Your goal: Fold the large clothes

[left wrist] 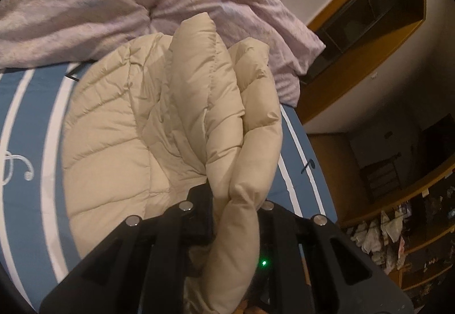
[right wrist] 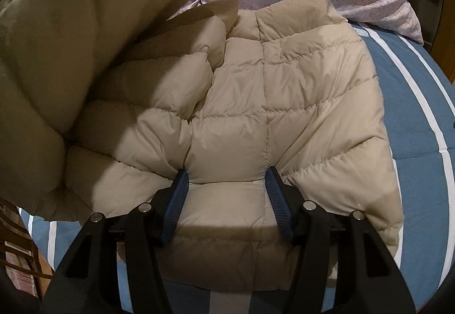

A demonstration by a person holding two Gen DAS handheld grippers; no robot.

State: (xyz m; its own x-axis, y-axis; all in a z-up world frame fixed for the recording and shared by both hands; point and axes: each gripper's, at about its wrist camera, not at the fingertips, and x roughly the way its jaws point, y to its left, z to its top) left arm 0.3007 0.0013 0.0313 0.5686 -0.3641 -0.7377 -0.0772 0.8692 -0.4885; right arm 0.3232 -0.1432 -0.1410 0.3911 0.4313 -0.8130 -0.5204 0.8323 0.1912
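Left gripper (left wrist: 233, 200) jaws clamped on lifted jacket (left wrist: 182, 103) fold; right gripper (right wrist: 227, 194) jaws pinching jacket hem on bed (right wrist: 421, 126).

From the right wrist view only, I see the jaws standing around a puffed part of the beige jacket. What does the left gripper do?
Observer: The left gripper is shut on a bunched fold of the beige jacket and holds it raised above the rest.
Operator: Is anything beside the bed on that side?
Observer: Yes, wooden shelves with clutter stand past the bed's edge.
Operator: Does the bed cover have some pattern?
Observer: The blue bed cover has white stripes and a white curl stitched near its edge.
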